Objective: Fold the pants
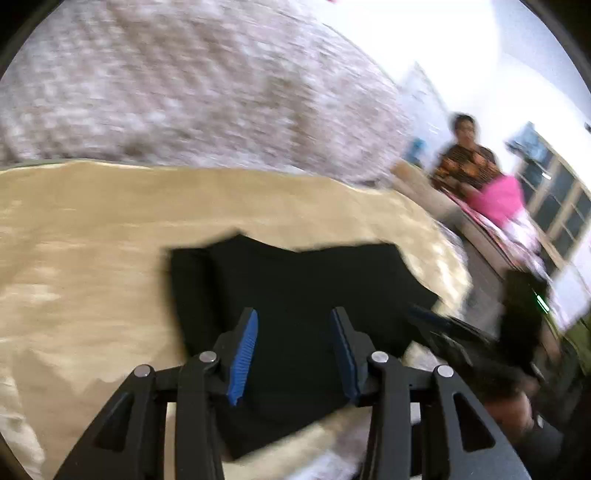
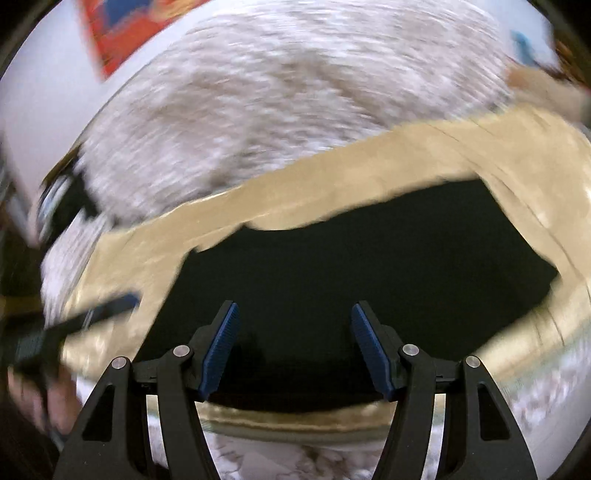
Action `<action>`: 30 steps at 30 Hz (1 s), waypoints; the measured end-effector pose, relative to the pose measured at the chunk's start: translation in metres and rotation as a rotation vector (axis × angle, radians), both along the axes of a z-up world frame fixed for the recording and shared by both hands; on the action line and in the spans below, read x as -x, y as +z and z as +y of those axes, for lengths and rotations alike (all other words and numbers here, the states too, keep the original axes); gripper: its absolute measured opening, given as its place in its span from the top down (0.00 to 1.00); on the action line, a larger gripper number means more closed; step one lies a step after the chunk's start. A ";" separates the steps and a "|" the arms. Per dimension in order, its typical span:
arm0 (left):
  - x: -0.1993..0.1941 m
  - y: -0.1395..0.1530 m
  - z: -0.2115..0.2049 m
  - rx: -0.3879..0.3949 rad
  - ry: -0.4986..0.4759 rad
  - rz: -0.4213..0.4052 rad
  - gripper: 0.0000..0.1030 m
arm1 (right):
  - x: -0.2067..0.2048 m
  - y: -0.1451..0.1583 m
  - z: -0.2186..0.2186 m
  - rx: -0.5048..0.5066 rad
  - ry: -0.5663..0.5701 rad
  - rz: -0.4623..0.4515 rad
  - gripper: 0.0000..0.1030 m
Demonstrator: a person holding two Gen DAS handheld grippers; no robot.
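The black pants lie folded into a compact block on a tan cloth. My left gripper is open and empty, hovering over the near part of the pants. The right gripper shows blurred at the pants' right edge in the left wrist view. In the right wrist view the pants fill the middle, on the tan cloth. My right gripper is open and empty above their near edge. The left gripper shows blurred at the left.
A pale patterned bedspread lies under and beyond the tan cloth. A person in a dark patterned top with pink fabric stands at the right, near a cabinet. A red and blue poster hangs on the wall.
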State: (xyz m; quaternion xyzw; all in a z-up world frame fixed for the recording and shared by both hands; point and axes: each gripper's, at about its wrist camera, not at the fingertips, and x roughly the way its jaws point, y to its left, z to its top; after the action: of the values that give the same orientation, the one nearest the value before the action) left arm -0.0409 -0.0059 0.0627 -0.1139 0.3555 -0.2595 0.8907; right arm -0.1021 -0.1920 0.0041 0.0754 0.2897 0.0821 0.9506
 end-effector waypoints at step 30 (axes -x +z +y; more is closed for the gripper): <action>-0.011 -0.014 0.050 0.024 0.170 0.026 0.58 | -0.040 -0.040 0.097 0.378 0.431 0.064 0.95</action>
State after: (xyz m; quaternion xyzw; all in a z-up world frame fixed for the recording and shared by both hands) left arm -0.0298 0.0445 0.0488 -0.1578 0.3531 -0.1857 0.9033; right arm -0.0620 -0.0947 -0.0362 -0.1642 0.3390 0.2245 0.8987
